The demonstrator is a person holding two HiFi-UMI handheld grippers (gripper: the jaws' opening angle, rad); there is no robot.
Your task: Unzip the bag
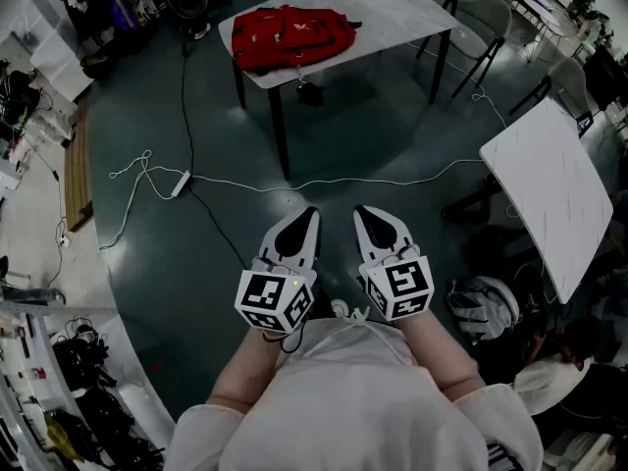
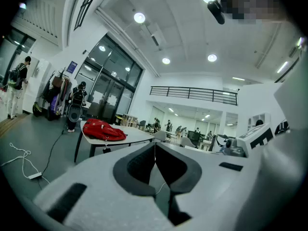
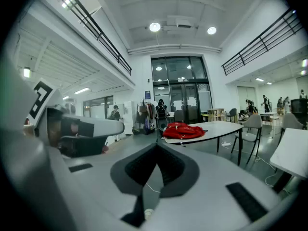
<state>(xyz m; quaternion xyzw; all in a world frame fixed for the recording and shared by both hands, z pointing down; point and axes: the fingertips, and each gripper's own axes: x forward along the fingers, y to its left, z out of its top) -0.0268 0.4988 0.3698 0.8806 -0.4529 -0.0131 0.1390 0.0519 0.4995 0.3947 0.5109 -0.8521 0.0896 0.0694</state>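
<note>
From where I stand, the person is well short of the work. The red bag (image 1: 292, 35) lies slumped on the near end of the pale table (image 1: 392, 13), across an open stretch of dark floor, and neither tool is anywhere near it. The left gripper (image 1: 312, 211) and the right gripper (image 1: 359, 210) are held side by side close to the body, pointing toward the table. Each one's own view shows its jaws clenched tip to tip with nothing between them, only the hollow behind the tips. So the step in hand, as I judge it, is the approach. A white cable (image 1: 245, 184) trails across the floor between the person and the table, so the walk wants a careful foot over it. From this far I cannot make out the zip or its puller on the bag, and something small and dark hangs below the table edge under it that I cannot name. Once close, I would look for the puller first and spread both claws before reaching in. To do it well, one gripper should pin the fabric just beside the zip's closed end so the soft bag does not drag or bunch. The other should nip the puller squarely and draw it along the line of the teeth, not upward. The bag sits near the table's edge, so a hard tug could slide it off.
</note>
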